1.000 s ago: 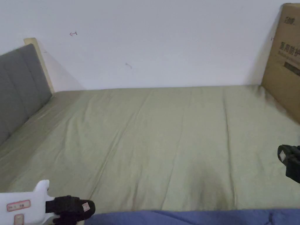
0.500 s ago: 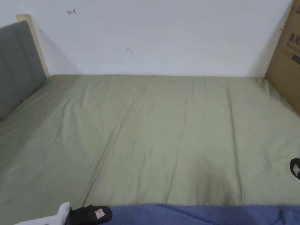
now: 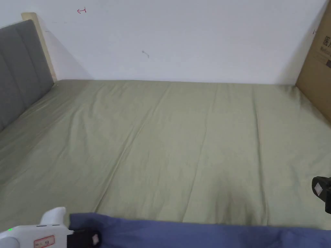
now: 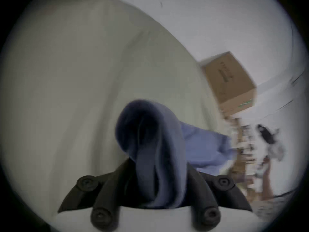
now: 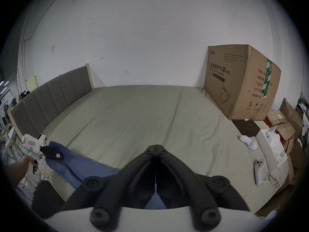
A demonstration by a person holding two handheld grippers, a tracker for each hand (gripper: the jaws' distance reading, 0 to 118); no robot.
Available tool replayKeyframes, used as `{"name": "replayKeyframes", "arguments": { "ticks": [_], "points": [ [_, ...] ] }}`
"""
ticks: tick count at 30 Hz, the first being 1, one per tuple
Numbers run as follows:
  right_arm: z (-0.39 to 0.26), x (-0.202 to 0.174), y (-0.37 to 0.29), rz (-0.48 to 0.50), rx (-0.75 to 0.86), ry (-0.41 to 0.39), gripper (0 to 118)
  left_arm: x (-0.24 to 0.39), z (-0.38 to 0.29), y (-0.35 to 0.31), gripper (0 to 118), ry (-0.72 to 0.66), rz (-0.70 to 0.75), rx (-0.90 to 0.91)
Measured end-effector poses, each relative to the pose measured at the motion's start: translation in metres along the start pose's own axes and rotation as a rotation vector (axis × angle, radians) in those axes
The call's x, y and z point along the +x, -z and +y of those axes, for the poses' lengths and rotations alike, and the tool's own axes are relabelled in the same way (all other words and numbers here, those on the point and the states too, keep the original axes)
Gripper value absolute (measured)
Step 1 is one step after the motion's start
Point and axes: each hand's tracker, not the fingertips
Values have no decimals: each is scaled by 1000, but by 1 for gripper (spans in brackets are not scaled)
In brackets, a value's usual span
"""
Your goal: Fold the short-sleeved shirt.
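Blue shirt [image 3: 194, 234] stretches left-right along the bed's [image 3: 181, 135] near edge; left hand-held gripper [image 4: 157, 173] clamps it, right hand-held gripper [image 5: 155, 147] pinched together

light: soft, even indoor | left gripper view: motion-blurred, dim | gripper views: fisheye, dark corners

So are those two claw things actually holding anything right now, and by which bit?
The left gripper pinches a bunched edge of the blue shirt. The right gripper is shut; whether it grips cloth cannot be told.
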Motion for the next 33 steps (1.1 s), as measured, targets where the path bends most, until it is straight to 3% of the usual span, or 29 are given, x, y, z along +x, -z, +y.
{"name": "replayKeyframes", "arguments": {
  "ticks": [2, 4, 11, 15, 17, 19, 20, 25, 30, 31, 32, 33],
  "points": [
    [-2, 1, 0, 15, 2, 5, 0, 18, 2, -18, 10, 180, 325, 28],
    [-4, 3, 0, 25, 2, 10, 0, 32, 1, -26, 10, 276, 372, 25],
    [-13, 17, -9, 39, 10, 52, 0, 119, 4, -19, 10, 191, -6, -31],
    [-14, 26, -18, 26, 10, 80, 0, 174, 2, 23, 13, 170, -123, -136],
    [-13, 30, -24, 18, 19, 84, 0, 196, -5, 46, 35, 202, -129, -186],
    [-13, 34, -30, 7, 32, 87, 0, 212, -11, 61, 88, 229, -167, -219],
    [-13, 36, -33, 5, 36, 92, 0, 218, -14, 67, 97, 225, -194, -238],
    [-17, 46, -36, -3, 34, 97, 0, 223, -15, 58, 98, 203, -254, -220],
    [-23, 51, -26, 5, 15, 120, 0, 207, -6, 34, 98, 290, -124, -139],
    [-24, 51, -25, 6, 12, 121, 0, 204, -6, 30, 90, 312, -100, -114],
    [-25, 51, -24, 7, 10, 120, 0, 201, -6, 27, 73, 336, -55, -84],
    [-26, 51, -23, 8, 7, 117, 0, 198, -7, 28, 39, 358, -10, -78]
  ]
}}
